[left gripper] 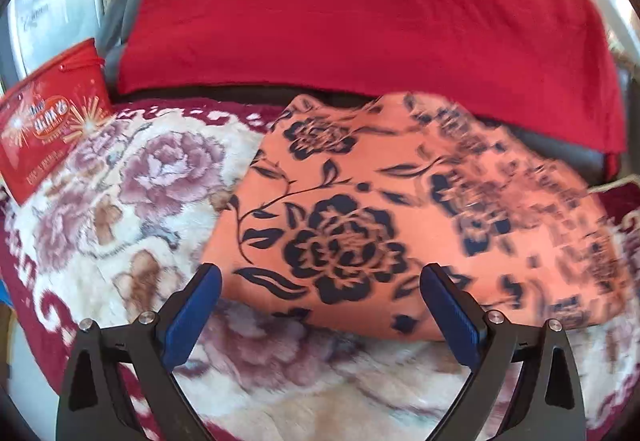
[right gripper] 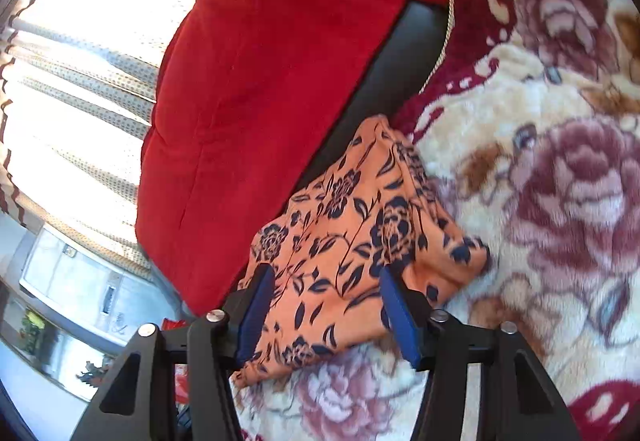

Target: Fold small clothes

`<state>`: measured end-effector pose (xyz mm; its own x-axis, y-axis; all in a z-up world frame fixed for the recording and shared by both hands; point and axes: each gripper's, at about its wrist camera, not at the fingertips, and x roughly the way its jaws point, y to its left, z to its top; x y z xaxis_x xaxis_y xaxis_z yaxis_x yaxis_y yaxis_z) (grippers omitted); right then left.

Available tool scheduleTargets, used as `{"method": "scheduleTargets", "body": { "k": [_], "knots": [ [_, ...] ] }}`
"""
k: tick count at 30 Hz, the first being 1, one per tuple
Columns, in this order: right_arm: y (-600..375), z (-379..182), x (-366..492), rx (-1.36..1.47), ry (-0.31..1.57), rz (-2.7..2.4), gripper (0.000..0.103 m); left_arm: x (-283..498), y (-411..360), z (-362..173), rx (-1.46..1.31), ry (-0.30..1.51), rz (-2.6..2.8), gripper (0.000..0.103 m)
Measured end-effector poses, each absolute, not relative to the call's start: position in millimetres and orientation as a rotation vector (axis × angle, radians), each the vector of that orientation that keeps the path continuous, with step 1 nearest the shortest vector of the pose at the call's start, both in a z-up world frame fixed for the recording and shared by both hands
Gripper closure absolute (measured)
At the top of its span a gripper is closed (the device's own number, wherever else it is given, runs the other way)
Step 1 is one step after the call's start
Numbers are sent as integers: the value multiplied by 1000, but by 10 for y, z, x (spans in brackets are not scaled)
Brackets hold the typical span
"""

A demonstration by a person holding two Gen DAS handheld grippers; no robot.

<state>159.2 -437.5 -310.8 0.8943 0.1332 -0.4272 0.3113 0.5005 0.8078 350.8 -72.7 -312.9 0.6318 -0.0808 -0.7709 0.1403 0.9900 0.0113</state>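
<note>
A small orange cloth with dark blue flowers [left gripper: 340, 201] lies folded on a plush floral blanket [left gripper: 120, 181]. Its right part is motion-blurred in the left wrist view. My left gripper [left gripper: 320, 271] is open wide just over the cloth's near edge, its blue pads [left gripper: 200, 305] clear of the fabric. In the right wrist view the same orange cloth [right gripper: 360, 233] lies between the fingers of my right gripper [right gripper: 325, 271]. Those jaws stand partly apart around one end of the cloth, and the pads do not visibly pinch it.
A red fleece cover [left gripper: 360, 21] drapes over a dark leather seat back [right gripper: 400, 61] right behind the cloth. A red snack packet [left gripper: 44, 133] lies at the blanket's far left. Bright curtains [right gripper: 80, 61] hang beyond the seat. The blanket [right gripper: 560, 201] spreads to the right.
</note>
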Motion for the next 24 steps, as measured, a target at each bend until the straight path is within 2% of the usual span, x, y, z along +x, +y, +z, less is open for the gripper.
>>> {"method": "scheduleTargets", "body": {
  "k": [2, 12, 14, 24],
  "knots": [
    [-4366, -3115, 1698, 1039, 488, -126, 53, 3583, -743, -3195, 83, 888, -130, 4],
    [-4360, -3422, 2179, 1019, 616, -230, 53, 3647, -749, -3211, 130, 854, -163, 4],
    [-4413, -3537, 2232, 1040, 662, -271, 58, 3639, -762, -3205, 148, 845, -166, 4],
    [-4254, -3333, 2233, 942, 579, -253, 58, 3641, -777, -3196, 179, 834, -173, 4]
  ]
}}
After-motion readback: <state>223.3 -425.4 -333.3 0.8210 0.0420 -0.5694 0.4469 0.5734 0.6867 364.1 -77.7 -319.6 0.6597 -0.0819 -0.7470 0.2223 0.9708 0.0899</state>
